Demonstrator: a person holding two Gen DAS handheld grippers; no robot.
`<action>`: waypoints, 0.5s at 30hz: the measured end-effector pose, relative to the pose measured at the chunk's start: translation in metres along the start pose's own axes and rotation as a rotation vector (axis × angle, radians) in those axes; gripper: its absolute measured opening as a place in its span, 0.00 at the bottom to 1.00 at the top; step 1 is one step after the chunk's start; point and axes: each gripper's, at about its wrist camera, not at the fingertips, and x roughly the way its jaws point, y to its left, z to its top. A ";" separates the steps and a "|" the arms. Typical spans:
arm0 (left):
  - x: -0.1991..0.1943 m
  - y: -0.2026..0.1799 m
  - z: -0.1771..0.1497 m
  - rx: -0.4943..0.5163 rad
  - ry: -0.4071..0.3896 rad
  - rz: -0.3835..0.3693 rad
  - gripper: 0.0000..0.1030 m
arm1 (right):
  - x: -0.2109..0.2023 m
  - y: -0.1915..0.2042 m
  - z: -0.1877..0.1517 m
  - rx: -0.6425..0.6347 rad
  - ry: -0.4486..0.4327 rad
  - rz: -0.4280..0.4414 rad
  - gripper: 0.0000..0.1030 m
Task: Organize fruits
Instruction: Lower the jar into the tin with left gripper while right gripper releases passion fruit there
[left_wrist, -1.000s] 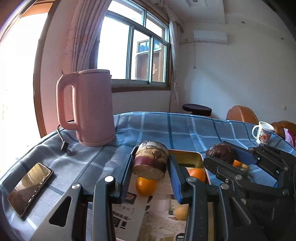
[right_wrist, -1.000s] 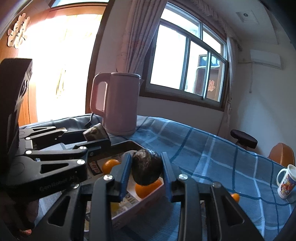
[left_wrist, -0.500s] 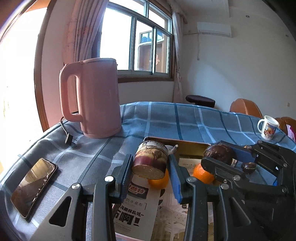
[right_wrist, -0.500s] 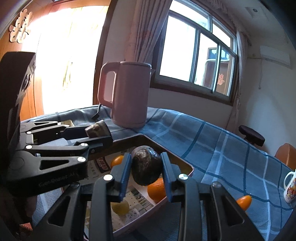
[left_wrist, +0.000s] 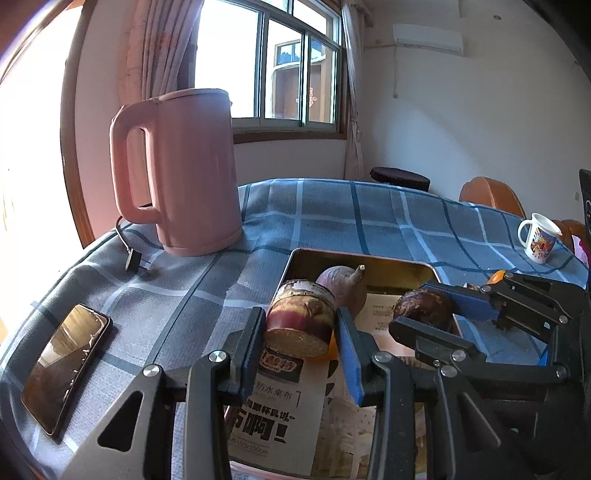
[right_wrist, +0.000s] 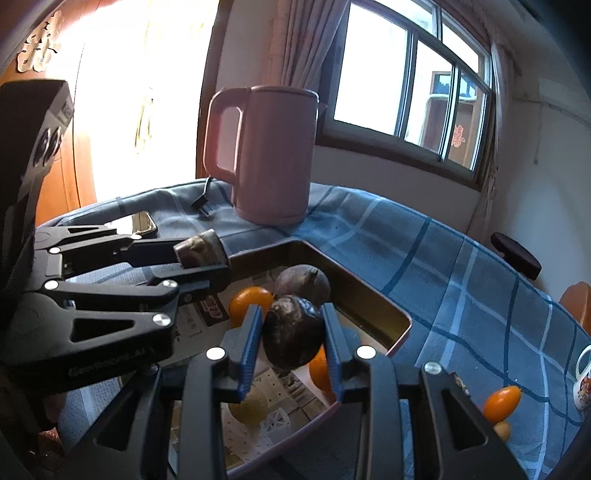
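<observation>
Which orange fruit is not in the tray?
The small oval orange fruit lying on the blue checked tablecloth, near the mug. The other two orange fruits sit inside the tray on its paper lining.

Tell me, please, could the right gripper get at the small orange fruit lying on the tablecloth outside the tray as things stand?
Probably not yet: the right gripper is shut on a dark round fruit over the tray. The orange fruit lies unobstructed on the cloth.

Pink kettle; blue-checked tablecloth.
</observation>
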 end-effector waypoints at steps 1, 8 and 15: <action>0.001 0.000 0.000 0.002 0.004 0.004 0.39 | 0.001 0.000 0.000 -0.001 0.005 0.001 0.34; 0.006 0.002 -0.003 0.015 0.036 0.010 0.39 | 0.007 0.003 0.001 -0.014 0.041 0.002 0.34; 0.006 0.001 -0.004 0.029 0.039 0.019 0.39 | 0.013 0.001 0.001 -0.002 0.064 0.018 0.34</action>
